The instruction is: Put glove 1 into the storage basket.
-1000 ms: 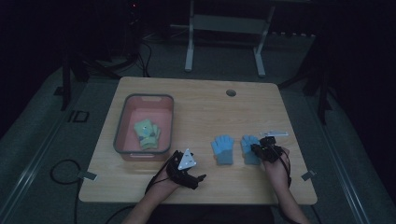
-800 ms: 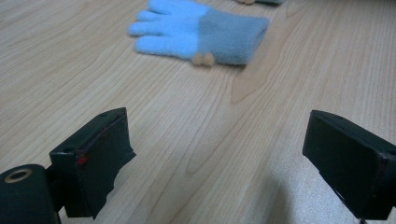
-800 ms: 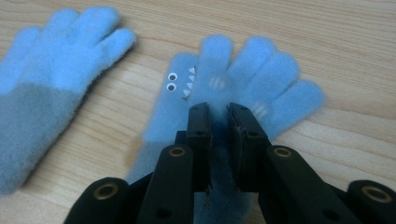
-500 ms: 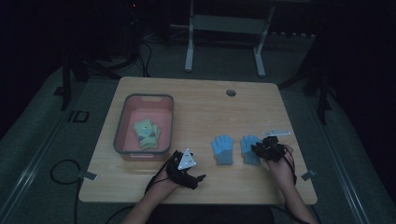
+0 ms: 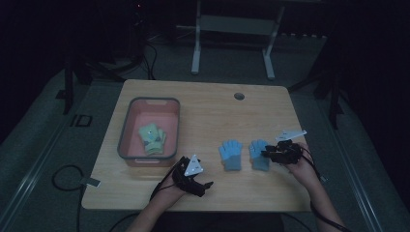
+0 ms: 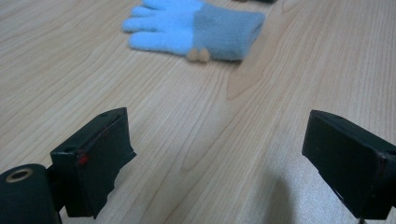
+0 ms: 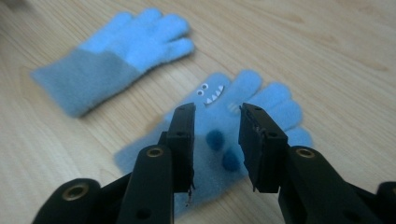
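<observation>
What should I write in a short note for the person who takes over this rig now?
Right gripper: fingers just opened, above the blue glove with the face, which lies flat on the table.
Left gripper: open, holds nothing.
The plain blue glove lies beside the first.
Pink bin holds green gloves.
Done: the green gloves are binned.
Left, probably: bin both blue gloves.

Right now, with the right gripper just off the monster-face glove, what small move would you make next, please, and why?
Probably lift the right gripper a little clear. Its jaws have just been opening, a gap shows between them, and the monster-face glove lies flat on the table under them, seemingly released beside the plain blue glove. The left gripper waits open over bare wood.
</observation>
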Available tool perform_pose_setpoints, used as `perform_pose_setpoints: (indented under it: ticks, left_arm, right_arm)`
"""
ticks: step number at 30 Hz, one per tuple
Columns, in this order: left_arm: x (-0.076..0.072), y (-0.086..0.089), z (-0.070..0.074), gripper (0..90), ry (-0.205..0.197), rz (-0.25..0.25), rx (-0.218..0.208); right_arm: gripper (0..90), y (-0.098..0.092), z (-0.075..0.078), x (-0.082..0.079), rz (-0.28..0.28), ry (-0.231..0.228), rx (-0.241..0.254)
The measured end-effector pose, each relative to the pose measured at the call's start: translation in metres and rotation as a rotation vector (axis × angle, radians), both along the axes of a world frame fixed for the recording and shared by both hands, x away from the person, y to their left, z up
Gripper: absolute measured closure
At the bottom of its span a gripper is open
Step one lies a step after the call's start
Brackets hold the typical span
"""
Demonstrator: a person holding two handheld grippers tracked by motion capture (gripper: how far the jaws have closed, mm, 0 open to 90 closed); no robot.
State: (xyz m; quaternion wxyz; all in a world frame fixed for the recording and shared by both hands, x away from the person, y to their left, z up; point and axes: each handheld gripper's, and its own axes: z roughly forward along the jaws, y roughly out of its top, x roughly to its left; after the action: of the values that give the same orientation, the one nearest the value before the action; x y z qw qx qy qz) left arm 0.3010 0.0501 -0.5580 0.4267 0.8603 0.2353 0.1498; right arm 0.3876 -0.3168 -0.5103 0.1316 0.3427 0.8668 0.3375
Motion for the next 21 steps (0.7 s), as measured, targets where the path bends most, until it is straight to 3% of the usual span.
perform_pose_setpoints:
  ticks: [5,7,9,14,17,21]
  left_arm:
    - [0.0,0.0,0.0,8.0,-0.002,-0.001,-0.004]
    - [0.0,0.0,-0.001,8.0,0.0,-0.003,0.002]
    - [0.0,-0.001,-0.001,8.0,-0.002,-0.007,0.008]
    - [0.0,0.0,-0.001,8.0,-0.005,-0.007,0.004]
    - [-0.001,-0.001,-0.001,8.0,-0.006,-0.009,0.011]
    - [-0.001,-0.001,-0.001,8.0,-0.008,-0.01,0.009]
  right_arm:
    - [62.8,0.001,-0.011,0.003,0.004,0.022,0.006]
    - [60.5,0.001,-0.021,0.005,-0.003,0.027,-0.008]
    - [60.7,0.002,-0.029,0.004,-0.005,0.02,-0.062]
    - [69.5,-0.001,-0.034,0.001,-0.001,-0.007,-0.026]
    - [78.0,0.001,-0.032,0.0,0.006,0.004,-0.043]
    - [81.8,0.002,-0.031,0.002,-0.003,0.027,-0.035]
